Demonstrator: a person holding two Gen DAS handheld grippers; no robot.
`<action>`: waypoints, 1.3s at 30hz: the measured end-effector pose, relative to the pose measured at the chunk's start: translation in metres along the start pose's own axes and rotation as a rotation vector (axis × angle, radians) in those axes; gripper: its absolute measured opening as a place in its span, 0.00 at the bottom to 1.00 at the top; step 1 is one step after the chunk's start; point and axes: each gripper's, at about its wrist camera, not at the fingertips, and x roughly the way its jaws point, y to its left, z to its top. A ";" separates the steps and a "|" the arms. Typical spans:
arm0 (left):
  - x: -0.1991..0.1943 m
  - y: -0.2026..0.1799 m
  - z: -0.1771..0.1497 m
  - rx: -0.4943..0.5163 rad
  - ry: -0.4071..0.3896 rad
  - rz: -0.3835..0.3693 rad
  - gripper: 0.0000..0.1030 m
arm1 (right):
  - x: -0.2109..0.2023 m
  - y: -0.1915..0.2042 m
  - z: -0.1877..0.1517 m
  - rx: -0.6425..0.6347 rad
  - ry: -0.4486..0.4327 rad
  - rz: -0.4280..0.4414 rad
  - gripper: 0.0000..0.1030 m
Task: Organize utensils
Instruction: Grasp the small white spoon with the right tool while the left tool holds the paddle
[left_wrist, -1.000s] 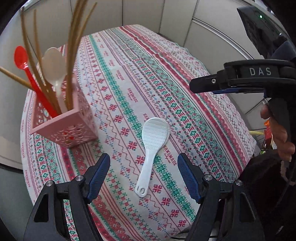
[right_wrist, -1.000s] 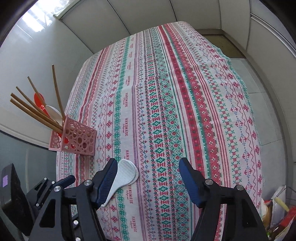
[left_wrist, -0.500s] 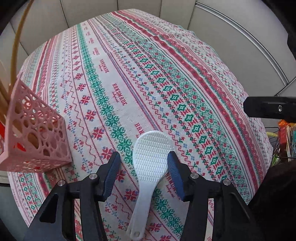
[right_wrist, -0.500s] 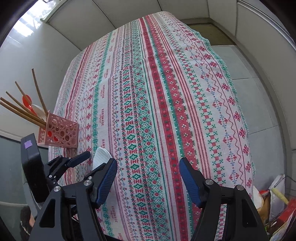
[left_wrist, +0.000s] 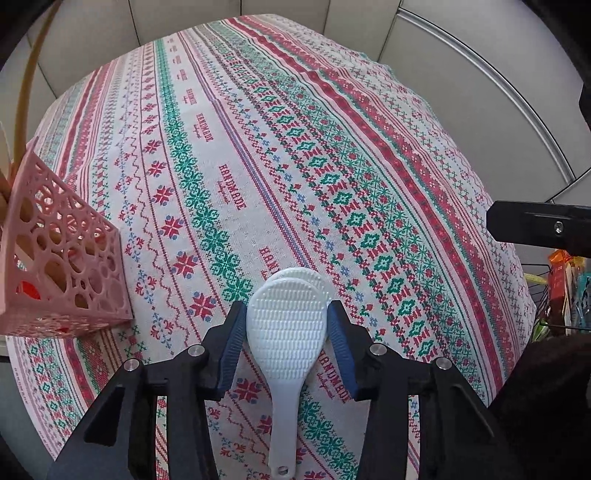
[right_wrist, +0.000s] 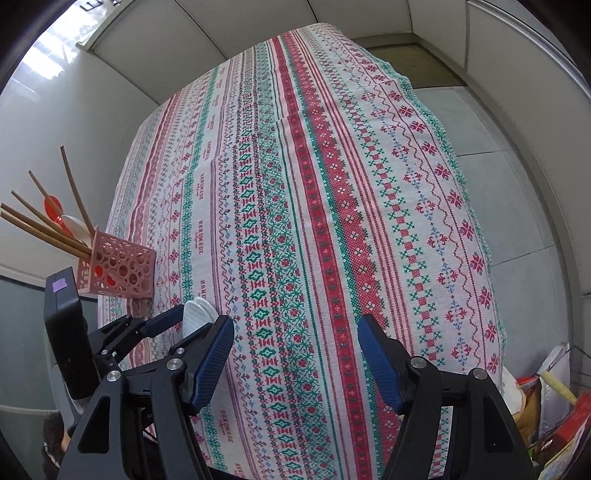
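Note:
A white rice paddle (left_wrist: 285, 325) sits between the blue pads of my left gripper (left_wrist: 286, 325), which is shut on its head; the paddle looks lifted slightly, with its shadow on the cloth. The paddle's tip (right_wrist: 197, 314) also shows in the right wrist view, held by the left gripper (right_wrist: 162, 325). A pink perforated utensil holder (left_wrist: 62, 258) stands at the left, with chopsticks (right_wrist: 48, 221), a red spoon (right_wrist: 53, 206) and a white spoon (right_wrist: 75, 225) in it. My right gripper (right_wrist: 295, 358) is open and empty over the cloth.
The table wears a red, green and white patterned cloth (left_wrist: 295, 166). Its right edge drops to the floor (right_wrist: 517, 184). Bags and packets (right_wrist: 554, 406) lie on the floor at the lower right. Wall panels enclose the far side.
My left gripper moved forward over the paddle and closed on its head. The right gripper drifted slightly and stayed open.

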 end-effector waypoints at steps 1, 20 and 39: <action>-0.003 0.001 -0.001 -0.005 -0.005 -0.001 0.46 | 0.000 0.002 0.000 -0.003 0.001 0.000 0.69; -0.091 0.038 -0.033 -0.092 -0.190 -0.052 0.46 | 0.040 0.045 0.003 -0.065 0.087 0.067 0.69; -0.116 0.067 -0.049 -0.138 -0.240 -0.074 0.46 | 0.109 0.099 0.018 -0.224 0.178 0.089 0.22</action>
